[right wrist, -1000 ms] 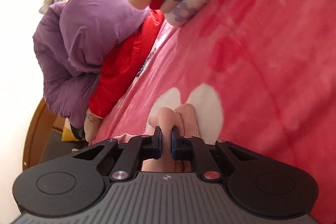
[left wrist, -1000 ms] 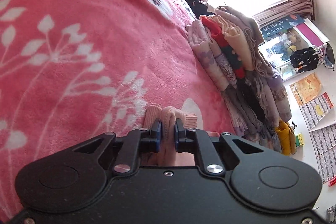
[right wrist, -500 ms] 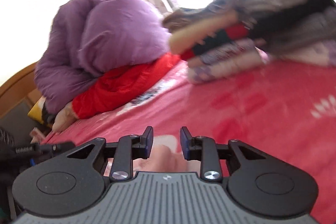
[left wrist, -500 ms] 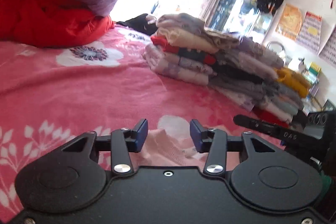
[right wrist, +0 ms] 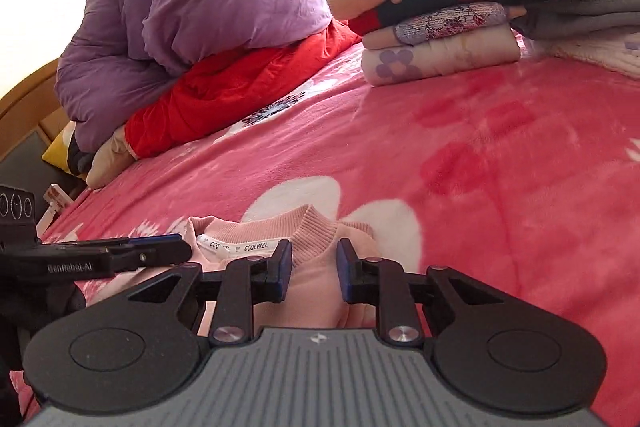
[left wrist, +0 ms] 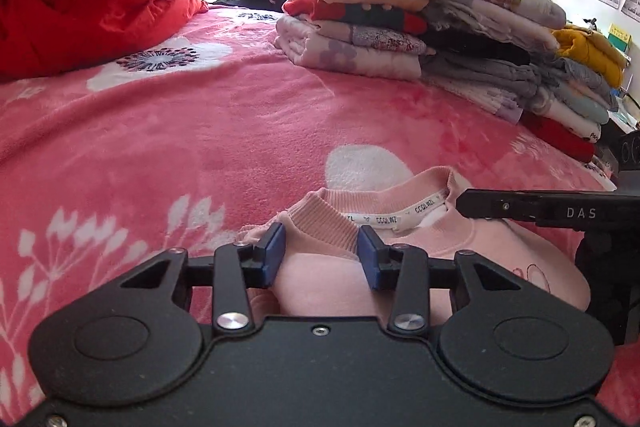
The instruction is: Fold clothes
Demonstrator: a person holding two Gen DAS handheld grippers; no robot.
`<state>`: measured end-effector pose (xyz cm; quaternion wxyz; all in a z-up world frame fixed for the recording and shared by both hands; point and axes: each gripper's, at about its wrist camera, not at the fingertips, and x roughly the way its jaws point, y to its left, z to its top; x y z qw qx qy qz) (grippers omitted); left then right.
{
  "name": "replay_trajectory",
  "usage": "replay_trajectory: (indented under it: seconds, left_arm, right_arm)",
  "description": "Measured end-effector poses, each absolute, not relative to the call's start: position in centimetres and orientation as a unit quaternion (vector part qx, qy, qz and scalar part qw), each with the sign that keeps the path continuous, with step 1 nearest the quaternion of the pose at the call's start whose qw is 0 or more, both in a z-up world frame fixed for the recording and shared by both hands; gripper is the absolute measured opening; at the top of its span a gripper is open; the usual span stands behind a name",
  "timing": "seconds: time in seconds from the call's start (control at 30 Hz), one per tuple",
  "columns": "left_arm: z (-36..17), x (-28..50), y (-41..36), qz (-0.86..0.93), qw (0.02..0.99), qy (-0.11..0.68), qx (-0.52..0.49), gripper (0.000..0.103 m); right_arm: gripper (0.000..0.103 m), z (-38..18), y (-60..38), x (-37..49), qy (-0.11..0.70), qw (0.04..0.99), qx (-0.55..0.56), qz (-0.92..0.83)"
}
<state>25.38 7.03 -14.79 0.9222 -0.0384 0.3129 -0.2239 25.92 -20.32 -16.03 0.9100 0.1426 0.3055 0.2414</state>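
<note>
Left wrist view: both grippers, pinching a second ago, have let the pale pink ribbed-collar sweatshirt [left wrist: 420, 267] settle on the bed (left jaws spread, right jaws closing, neither pressing cloth).

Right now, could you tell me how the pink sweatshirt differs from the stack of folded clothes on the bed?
The pink sweatshirt lies alone, close under both grippers; the stack of folded clothes sits farther back on the blanket.
The sweatshirt is a single plain pink garment with its collar and label showing; the stack holds many garments in mixed colours and prints.
The sweatshirt lies low on the blanket; the stack rises several layers high.
Both rest on the same pink blanket.
</note>
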Motion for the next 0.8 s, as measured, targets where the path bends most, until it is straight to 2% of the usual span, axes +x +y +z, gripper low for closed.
replay_trajectory:
  seconds: [0.17, 0.3, 0.5, 0.67, 0.8]
  left_arm:
    - [-12.3, 23.0, 7.3, -0.214, 0.941, 0.26, -0.026, 0.04]
    - [-9.3, 18.9, 7.3, -0.214, 0.952, 0.217, -0.017, 0.043]
    - [-10.6, 14.9, 4.7, -0.244, 0.933, 0.26, 0.052, 0.047]
    - [-13.1, 15.7, 3.5, -0.237, 0.926, 0.28, 0.091, 0.048]
    - [-14.5, 16.9, 3.4, -0.232, 0.92, 0.299, 0.098, 0.05]
  right_arm:
    - [0.024, -16.2, -20.8, 24.6, 0.297, 0.914, 0.145, 0.237]
    - [0.03, -14.2, -21.3, 21.2, 0.248, 0.929, 0.152, 0.23]
    - [0.029, -11.5, -19.0, 15.5, 0.191, 0.939, 0.036, 0.283]
    - [0.029, -13.4, -17.5, 14.7, 0.236, 0.931, -0.024, 0.278]
    - [0.027, -14.7, -18.7, 16.0, 0.275, 0.923, 0.014, 0.27]
